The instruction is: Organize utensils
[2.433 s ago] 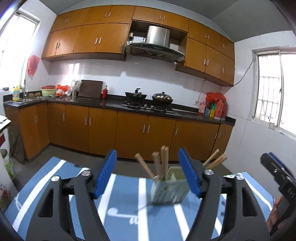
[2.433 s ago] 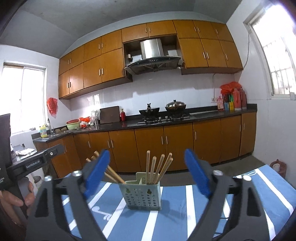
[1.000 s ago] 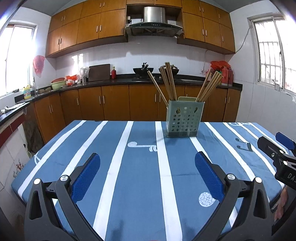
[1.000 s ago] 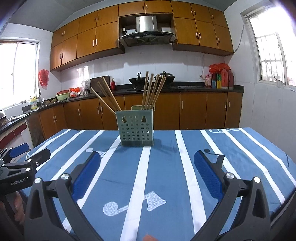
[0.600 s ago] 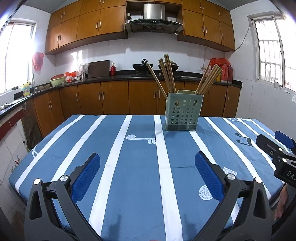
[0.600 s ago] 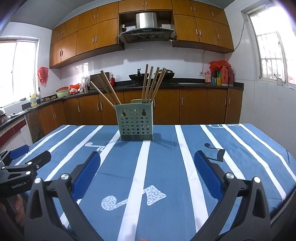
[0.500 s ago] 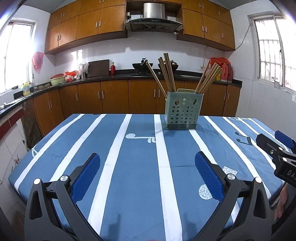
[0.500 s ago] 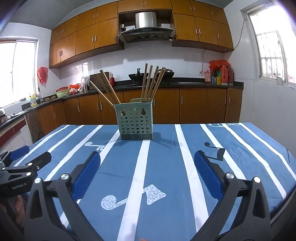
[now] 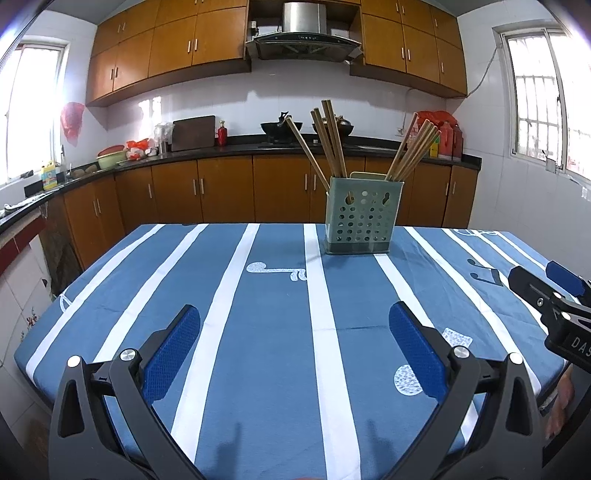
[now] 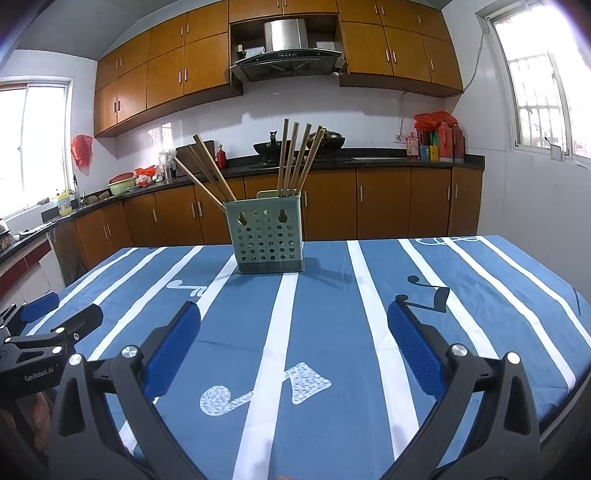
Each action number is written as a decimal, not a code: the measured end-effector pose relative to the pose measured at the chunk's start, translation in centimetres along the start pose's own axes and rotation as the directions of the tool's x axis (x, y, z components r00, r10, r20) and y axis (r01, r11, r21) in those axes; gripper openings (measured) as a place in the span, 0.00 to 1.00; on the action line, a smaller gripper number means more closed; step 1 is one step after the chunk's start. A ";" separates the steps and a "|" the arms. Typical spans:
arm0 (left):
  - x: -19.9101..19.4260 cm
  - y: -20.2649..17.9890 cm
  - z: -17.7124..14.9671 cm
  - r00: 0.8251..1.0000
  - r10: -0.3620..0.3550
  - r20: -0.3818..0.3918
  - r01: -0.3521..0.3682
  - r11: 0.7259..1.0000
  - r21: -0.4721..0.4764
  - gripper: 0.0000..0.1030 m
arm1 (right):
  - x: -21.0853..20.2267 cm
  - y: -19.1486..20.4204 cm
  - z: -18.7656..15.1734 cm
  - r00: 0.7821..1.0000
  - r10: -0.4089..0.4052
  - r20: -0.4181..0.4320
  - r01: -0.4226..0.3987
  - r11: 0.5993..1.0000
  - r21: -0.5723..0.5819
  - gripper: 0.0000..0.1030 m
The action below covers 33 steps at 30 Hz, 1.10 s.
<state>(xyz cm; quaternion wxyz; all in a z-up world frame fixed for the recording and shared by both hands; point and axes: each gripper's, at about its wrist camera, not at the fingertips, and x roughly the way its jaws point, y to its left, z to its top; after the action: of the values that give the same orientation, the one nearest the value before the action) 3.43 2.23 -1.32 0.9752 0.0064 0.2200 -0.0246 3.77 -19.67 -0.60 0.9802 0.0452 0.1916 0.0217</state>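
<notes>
A kitchen, seen from two cameras mounted on hand-held grippers. In the foreground is a table (image 9: 258,332) covered by a blue cloth with white stripes and white and dark music-note shapes.

Toward the far side of the table stands a pale green plastic utensil holder (image 9: 360,221), upright, its front wall pierced with round holes. Wooden chopsticks (image 9: 332,140) stick up out of it in two bunches, one leaning left and one leaning right; in the right wrist view the same holder (image 10: 269,238) shows one bunch slanting left and another standing nearly straight.

The left gripper (image 9: 293,341) is held low over the near edge of the table, jaws spread wide, its blue-padded fingers (image 9: 173,350) holding nothing. The right gripper (image 10: 293,341) hovers likewise over the near edge, jaws also wide apart and empty, well short of the holder. Each camera catches the other gripper at its frame edge: the right one at the right margin of the left view, the left one at the left margin of the right view, with part of a hand (image 10: 37,417) below it.

Behind the table run brown wooden base cabinets (image 9: 221,192) under a dark worktop, with matching wall cabinets, a steel range hood (image 9: 303,26), two dark pans on the hob, and a window (image 9: 539,107) at the right.
</notes>
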 end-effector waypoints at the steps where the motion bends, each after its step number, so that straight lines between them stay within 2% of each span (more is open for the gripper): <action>1: 0.1 0.0 0.0 1.000 -0.001 -0.002 0.001 1.000 -0.001 0.98 | 0.0 -0.1 -0.1 1.000 0.000 -0.001 0.000 1.000 0.000 0.96; 33: 0.2 -0.1 0.1 1.000 -0.004 -0.007 0.004 1.000 -0.001 0.98 | 0.3 0.0 -0.1 1.000 0.002 -0.006 -0.002 1.000 0.004 0.96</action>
<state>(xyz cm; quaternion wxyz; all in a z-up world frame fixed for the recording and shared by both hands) 3.63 2.11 -1.35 0.9744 0.0053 0.2234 -0.0264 4.02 -19.61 -0.80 0.9795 0.0474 0.1947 0.0222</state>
